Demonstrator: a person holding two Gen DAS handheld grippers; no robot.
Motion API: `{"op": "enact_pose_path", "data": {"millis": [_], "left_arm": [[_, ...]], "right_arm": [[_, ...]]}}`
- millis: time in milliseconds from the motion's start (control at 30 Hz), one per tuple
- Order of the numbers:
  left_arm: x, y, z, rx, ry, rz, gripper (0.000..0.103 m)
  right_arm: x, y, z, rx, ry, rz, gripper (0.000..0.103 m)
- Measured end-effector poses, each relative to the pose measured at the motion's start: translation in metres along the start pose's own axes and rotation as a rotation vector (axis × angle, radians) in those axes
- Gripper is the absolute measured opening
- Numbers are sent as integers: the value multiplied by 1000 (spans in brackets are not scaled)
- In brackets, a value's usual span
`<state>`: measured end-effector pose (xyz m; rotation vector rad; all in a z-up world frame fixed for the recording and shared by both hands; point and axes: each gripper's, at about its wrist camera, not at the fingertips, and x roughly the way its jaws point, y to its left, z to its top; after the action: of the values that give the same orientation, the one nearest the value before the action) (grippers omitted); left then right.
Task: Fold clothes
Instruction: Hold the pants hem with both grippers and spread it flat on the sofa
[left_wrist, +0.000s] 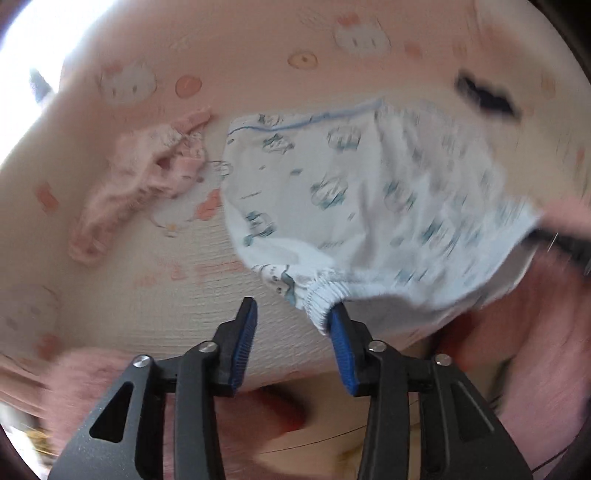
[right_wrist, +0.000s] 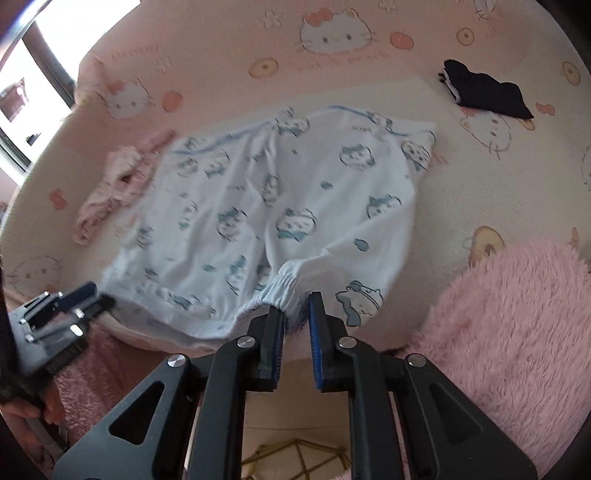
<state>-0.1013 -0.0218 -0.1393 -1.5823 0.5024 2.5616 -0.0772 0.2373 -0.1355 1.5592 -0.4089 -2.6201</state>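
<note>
White shorts with blue cat prints (right_wrist: 280, 206) lie spread on a pink cat-print bed sheet (right_wrist: 480, 192); they also show in the left wrist view (left_wrist: 369, 206), blurred. My left gripper (left_wrist: 293, 314) is open; its right fingertip touches the elastic waistband (left_wrist: 321, 306) but nothing sits between the pads. It also shows at the shorts' left corner in the right wrist view (right_wrist: 85, 295). My right gripper (right_wrist: 297, 306) has its jaws a little apart, right at the gathered waistband (right_wrist: 288, 288), with no cloth clamped.
A crumpled pink garment (right_wrist: 118, 181) lies left of the shorts. A folded dark garment (right_wrist: 484, 92) lies at the far right. A fluffy pink fabric (right_wrist: 517, 332) covers the near right edge of the bed. A window (right_wrist: 26, 85) is at the left.
</note>
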Motion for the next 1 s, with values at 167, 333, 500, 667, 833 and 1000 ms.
{"op": "enact_pose_path", "data": {"millis": [167,333,500,667,833,1000], "left_arm": [[-6,-23,8,213,-21,-41,46],[25,-45,15,263,109,-251,47],[31,-49,22,218,118,-339,47],[33,-49,28,166,54,-275,43],[29,-12,37,-30,7,-134,5],[-9,28,42,-122,-68,-70,5]], "right_arm": [[-7,-4,4,13,-44,69,12],[-6,5,4,-33,-46,103,12],[-15,-2,4,3,-84,144,12],[-22,-11,7,54,-123,185,13],[5,2,1,-8,24,74,19],[39,15,-14,-90,198,-67,21]]}}
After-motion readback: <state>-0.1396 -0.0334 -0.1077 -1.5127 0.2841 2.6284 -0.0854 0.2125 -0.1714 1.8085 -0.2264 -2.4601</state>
